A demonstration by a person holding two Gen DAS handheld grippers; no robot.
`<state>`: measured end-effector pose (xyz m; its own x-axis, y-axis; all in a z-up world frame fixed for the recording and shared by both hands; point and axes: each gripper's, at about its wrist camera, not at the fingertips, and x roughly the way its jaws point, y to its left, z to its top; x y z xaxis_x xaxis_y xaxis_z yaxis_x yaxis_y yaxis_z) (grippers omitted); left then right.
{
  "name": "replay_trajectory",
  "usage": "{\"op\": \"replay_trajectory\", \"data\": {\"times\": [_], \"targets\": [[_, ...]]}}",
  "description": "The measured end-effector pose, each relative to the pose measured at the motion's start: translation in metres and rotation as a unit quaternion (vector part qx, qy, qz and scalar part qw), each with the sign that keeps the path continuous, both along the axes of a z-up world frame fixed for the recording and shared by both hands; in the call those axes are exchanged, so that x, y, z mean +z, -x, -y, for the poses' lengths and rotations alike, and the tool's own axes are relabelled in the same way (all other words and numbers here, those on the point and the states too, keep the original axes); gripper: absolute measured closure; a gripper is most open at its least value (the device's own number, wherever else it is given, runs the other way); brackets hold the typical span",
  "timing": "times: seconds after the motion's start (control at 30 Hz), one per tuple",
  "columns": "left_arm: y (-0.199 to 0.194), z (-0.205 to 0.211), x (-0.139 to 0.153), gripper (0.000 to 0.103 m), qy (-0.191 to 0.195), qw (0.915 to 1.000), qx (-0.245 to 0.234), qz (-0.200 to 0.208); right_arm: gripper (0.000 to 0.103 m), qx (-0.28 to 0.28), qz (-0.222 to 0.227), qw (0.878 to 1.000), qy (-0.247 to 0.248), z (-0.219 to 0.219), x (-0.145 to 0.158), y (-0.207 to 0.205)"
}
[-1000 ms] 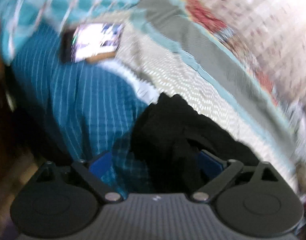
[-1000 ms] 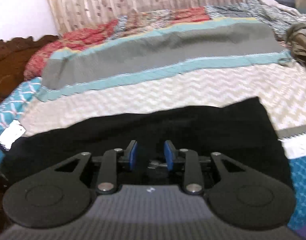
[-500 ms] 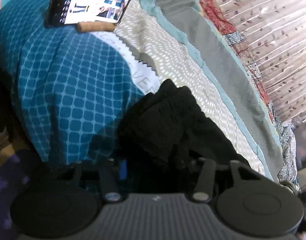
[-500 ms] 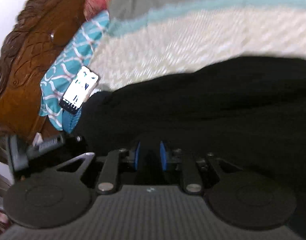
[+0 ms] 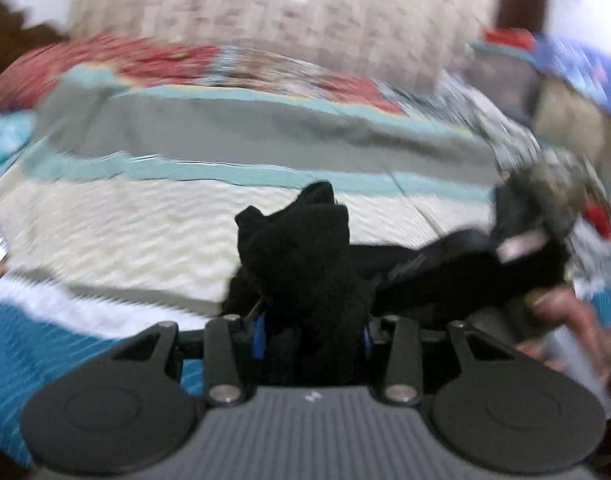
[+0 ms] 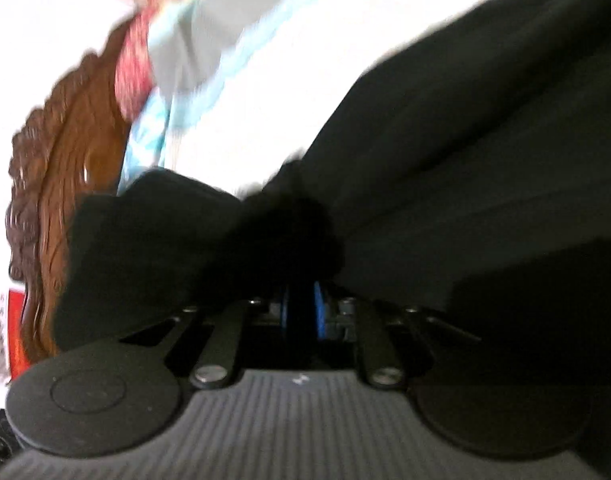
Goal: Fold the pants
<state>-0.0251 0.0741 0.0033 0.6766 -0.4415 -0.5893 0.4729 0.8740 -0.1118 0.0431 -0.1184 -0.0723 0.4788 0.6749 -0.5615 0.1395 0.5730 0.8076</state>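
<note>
The black pants [image 5: 305, 256] are bunched up in my left gripper [image 5: 311, 330], which is shut on a thick wad of the cloth and holds it above the bed. In the right wrist view the pants [image 6: 465, 140] spread wide to the right over the bed. My right gripper [image 6: 301, 312] is shut on a fold of the same cloth, its blue pads nearly together. My right gripper [image 5: 517, 236] and the hand that holds it also show in the left wrist view at the right. Both views are blurred by motion.
The bed [image 5: 145, 240] has a cream zigzag sheet, a grey and teal band [image 5: 245, 136] and a blue patterned cover [image 5: 33, 344] at the near left. A carved wooden headboard [image 6: 65, 184] stands at the left. A curtain [image 5: 285, 12] hangs behind the bed.
My left gripper has closed on the bunched cloth and swung up from the bed edge towards the curtain. My right gripper has tightened on the pants and tilted towards the headboard.
</note>
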Motion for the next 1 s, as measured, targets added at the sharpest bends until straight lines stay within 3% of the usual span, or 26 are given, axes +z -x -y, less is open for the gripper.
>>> {"op": "replay_trajectory", "data": {"times": [0.07,0.13,0.23,0.3,0.4,0.47,0.53,0.7,0.87,1.0], "targets": [[-0.002,0.032,-0.009,0.059,-0.034,0.9991,-0.025,0.000,0.086,-0.047,0.016,0.999,-0.004,0.037,0.006,0.020],[-0.004,0.059,-0.024,0.042,-0.075,0.9960,-0.049,-0.002,0.085,-0.096,0.020,0.995,-0.017,0.073,0.009,0.041],[-0.005,0.090,-0.051,0.029,-0.131,0.9875,-0.086,-0.018,0.084,-0.145,0.019,0.989,-0.022,0.103,0.006,0.062],[-0.002,0.094,-0.056,0.022,-0.140,0.9841,-0.104,-0.030,0.082,-0.160,0.017,0.987,-0.025,0.111,0.004,0.071],[0.008,0.080,-0.040,0.019,-0.123,0.9861,-0.111,-0.018,0.082,-0.154,0.029,0.987,-0.018,0.109,0.011,0.074],[0.012,0.062,-0.022,0.015,-0.091,0.9902,-0.105,-0.014,0.082,-0.144,0.055,0.988,0.001,0.099,0.022,0.069],[0.017,0.039,-0.004,0.007,-0.052,0.9942,-0.095,-0.007,0.082,-0.137,0.098,0.985,0.028,0.089,0.039,0.072],[0.017,-0.010,0.027,0.002,0.024,0.9988,-0.043,0.006,0.078,-0.104,0.214,0.969,0.071,0.056,0.072,0.072],[-0.017,-0.033,0.009,0.002,0.040,0.9961,0.045,-0.065,0.074,-0.037,0.260,0.958,0.119,0.029,0.082,0.073],[-0.039,-0.033,-0.016,0.002,0.039,0.9886,0.075,-0.125,0.074,-0.008,0.219,0.961,0.170,0.016,0.062,0.061]]}}
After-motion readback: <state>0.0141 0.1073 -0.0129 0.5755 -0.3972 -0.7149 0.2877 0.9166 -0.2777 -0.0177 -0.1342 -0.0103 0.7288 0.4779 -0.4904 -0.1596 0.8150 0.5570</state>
